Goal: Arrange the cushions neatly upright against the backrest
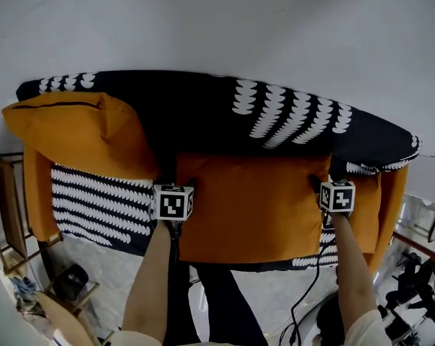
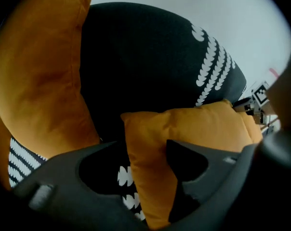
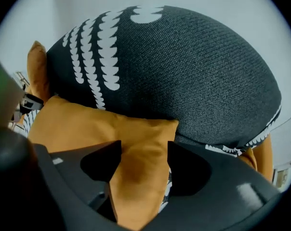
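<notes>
A black sofa backrest (image 1: 203, 114) with white crescent print runs across the head view. An orange cushion (image 1: 253, 207) stands upright against it in the middle. My left gripper (image 1: 171, 182) is at that cushion's upper left corner and my right gripper (image 1: 333, 182) at its upper right corner. In the left gripper view the corner (image 2: 150, 143) sits between open jaws, with a gap on the left side. In the right gripper view the other corner (image 3: 145, 143) lies between jaws spread wide. A second, larger orange cushion (image 1: 81, 132) leans against the backrest at the left.
The sofa has orange arms at the left (image 1: 37, 193) and right (image 1: 387, 207), and a black-and-white patterned seat (image 1: 95, 204). A wooden frame (image 1: 9, 207) stands on the floor at the left. A black cable (image 1: 304, 301) and dark clutter (image 1: 419, 287) lie at the lower right.
</notes>
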